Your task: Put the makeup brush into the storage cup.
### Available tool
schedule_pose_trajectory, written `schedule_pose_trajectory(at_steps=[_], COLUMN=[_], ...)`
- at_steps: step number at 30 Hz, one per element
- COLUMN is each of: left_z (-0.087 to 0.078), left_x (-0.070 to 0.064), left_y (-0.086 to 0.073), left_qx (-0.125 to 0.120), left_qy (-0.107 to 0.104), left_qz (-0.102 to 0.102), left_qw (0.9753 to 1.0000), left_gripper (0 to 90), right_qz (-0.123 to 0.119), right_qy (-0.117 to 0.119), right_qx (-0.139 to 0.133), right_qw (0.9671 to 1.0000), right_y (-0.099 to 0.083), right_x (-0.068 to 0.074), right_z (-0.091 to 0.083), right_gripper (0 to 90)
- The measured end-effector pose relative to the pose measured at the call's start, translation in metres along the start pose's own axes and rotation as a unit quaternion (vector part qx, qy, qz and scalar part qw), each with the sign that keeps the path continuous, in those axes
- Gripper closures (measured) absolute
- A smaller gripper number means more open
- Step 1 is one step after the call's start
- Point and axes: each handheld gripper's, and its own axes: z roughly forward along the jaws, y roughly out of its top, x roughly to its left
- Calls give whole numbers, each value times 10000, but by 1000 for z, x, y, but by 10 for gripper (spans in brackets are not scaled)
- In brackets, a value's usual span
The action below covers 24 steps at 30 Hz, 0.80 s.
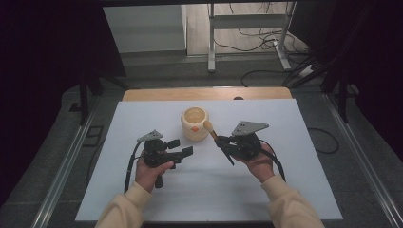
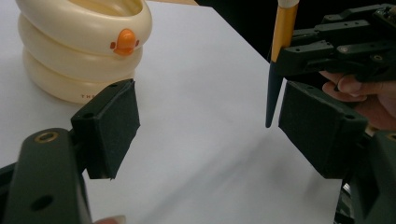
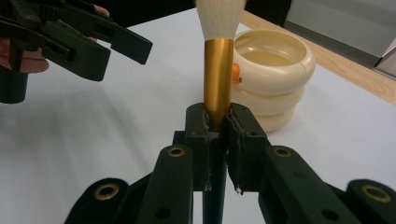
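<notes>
A cream ringed cup (image 1: 195, 123) with an orange duck beak stands upright at the middle of the white table (image 1: 119, 190). My right gripper (image 1: 223, 141) is shut on a makeup brush (image 1: 215, 134) just right of the cup. In the right gripper view the brush (image 3: 218, 74) has a gold ferrule and white bristles, and the cup (image 3: 273, 74) stands behind it. My left gripper (image 1: 180, 147) hovers open to the left of the cup, nothing between its jaws. In the left gripper view the brush's dark handle tip (image 2: 273, 93) points down past the cup (image 2: 84, 46).
A wooden strip (image 1: 204, 93) runs along the table's far edge. Beyond it stand a metal frame (image 1: 247, 33) and loose cables (image 1: 266, 42) on the floor. Metal rails (image 1: 66, 166) flank both sides of the table.
</notes>
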Motion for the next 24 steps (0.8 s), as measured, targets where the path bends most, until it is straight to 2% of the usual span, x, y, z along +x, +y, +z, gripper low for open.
schedule_pose_trajectory(at_steps=[6,13,24], left_z=[8,16,26], left_x=[-4,-10,-16], left_y=[4,9,14], left_qx=[-21,-112,-299], left_qy=[-69,-165,-439], left_qz=[4,100,46], left_qw=[10000,9998,9986], left_gripper=[213,219,281], right_qz=[-17,-14,1], right_qy=[7,14,81], right_qx=[-31,-33,-125], right_qw=[10000,10000,9999], right_y=[0,0,-2], right_x=[2,3,8], right_z=[0,1,8], right_gripper=[798,798,798])
